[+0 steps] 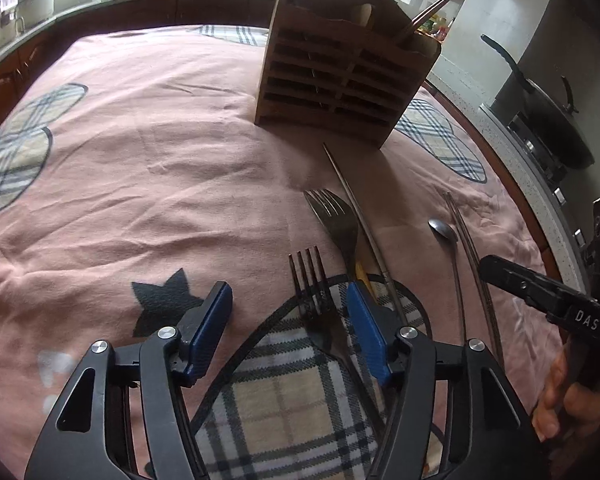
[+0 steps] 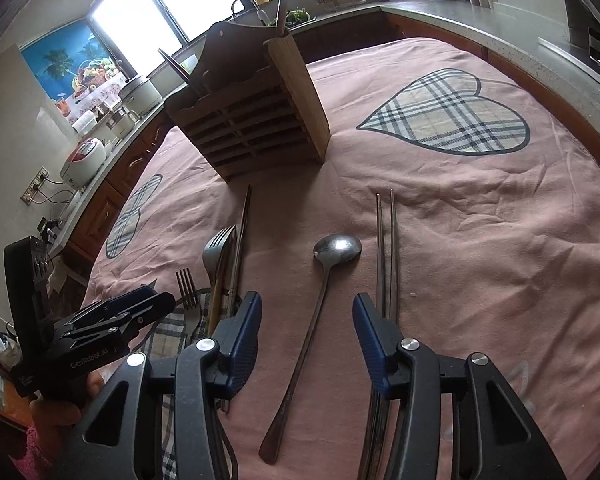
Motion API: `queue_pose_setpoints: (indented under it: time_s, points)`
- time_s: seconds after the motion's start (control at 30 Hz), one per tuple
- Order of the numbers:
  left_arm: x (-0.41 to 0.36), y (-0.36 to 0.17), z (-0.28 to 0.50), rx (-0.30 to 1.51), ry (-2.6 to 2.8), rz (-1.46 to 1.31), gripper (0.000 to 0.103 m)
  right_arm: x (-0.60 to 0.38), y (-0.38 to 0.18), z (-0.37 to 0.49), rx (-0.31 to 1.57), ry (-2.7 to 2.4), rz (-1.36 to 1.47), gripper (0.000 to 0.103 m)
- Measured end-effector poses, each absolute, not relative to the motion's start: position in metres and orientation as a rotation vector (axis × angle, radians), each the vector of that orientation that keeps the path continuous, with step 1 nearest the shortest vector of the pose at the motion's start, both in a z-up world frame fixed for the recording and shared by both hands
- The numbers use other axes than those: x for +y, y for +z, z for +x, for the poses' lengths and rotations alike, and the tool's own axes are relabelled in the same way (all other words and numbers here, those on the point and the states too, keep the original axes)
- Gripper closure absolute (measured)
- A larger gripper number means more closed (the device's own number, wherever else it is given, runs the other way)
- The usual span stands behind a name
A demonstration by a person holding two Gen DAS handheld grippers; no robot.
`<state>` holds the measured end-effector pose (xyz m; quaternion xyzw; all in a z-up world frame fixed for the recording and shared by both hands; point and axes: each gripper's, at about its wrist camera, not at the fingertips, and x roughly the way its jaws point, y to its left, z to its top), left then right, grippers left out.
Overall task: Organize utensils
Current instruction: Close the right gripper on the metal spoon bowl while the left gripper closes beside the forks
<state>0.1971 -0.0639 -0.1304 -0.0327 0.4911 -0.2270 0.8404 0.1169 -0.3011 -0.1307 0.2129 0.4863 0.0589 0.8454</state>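
Note:
A wooden utensil holder (image 1: pixel 340 76) (image 2: pixel 248 120) stands on the pink cloth, with chopsticks in it. In front of it lie a small dark fork (image 1: pixel 312 284) (image 2: pixel 188 288), a larger fork (image 1: pixel 334 216) (image 2: pixel 216 248), a single metal chopstick (image 1: pixel 356 208) (image 2: pixel 242 232), a long metal spoon (image 1: pixel 446 232) (image 2: pixel 336 248) and a pair of metal chopsticks (image 1: pixel 466 236) (image 2: pixel 388 240). My left gripper (image 1: pixel 290 308) is open, its jaws either side of the small fork, just above it. My right gripper (image 2: pixel 306 320) is open above the spoon's handle.
The pink cloth (image 1: pixel 160 160) with plaid hearts covers the table. Kitchen counters with appliances (image 2: pixel 84 156) ring it. A black pan (image 1: pixel 548 116) sits on the stove at the right. The right gripper's body (image 1: pixel 548 300) shows in the left wrist view.

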Motion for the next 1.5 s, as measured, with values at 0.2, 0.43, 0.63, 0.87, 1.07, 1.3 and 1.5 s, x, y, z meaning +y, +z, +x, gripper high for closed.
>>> queue_pose_setpoints:
  time_s: [0.2, 0.43, 0.63, 0.87, 1.07, 1.3, 1.5]
  points:
    - [-0.077, -0.133, 0.203, 1.041, -0.523, -0.057, 0.054, -0.3, -0.149, 0.138, 1.082, 0.116, 0.432, 0.057]
    - [-0.079, -0.135, 0.21, 1.043, -0.525, -0.053, 0.085, -0.297, -0.153, 0.152, 1.092, 0.106, 0.393, 0.058]
    - [-0.078, -0.133, 0.208, 1.043, -0.556, -0.051, 0.101, -0.291, -0.154, 0.163, 1.102, 0.074, 0.307, 0.072]
    - [-0.066, -0.129, 0.205, 1.037, -0.556, -0.081, 0.101, -0.279, -0.151, 0.164, 1.144, 0.056, 0.22, 0.069]
    - [-0.056, -0.119, 0.201, 1.015, -0.561, -0.099, 0.101, -0.276, -0.151, 0.169, 1.146, 0.05, 0.212, 0.073]
    - [-0.041, -0.103, 0.193, 0.978, -0.561, -0.119, 0.101, -0.278, -0.142, 0.16, 1.126, 0.072, 0.247, 0.099]
    - [-0.026, -0.083, 0.181, 0.929, -0.554, -0.135, 0.101, -0.282, -0.124, 0.146, 1.062, 0.098, 0.303, 0.099]
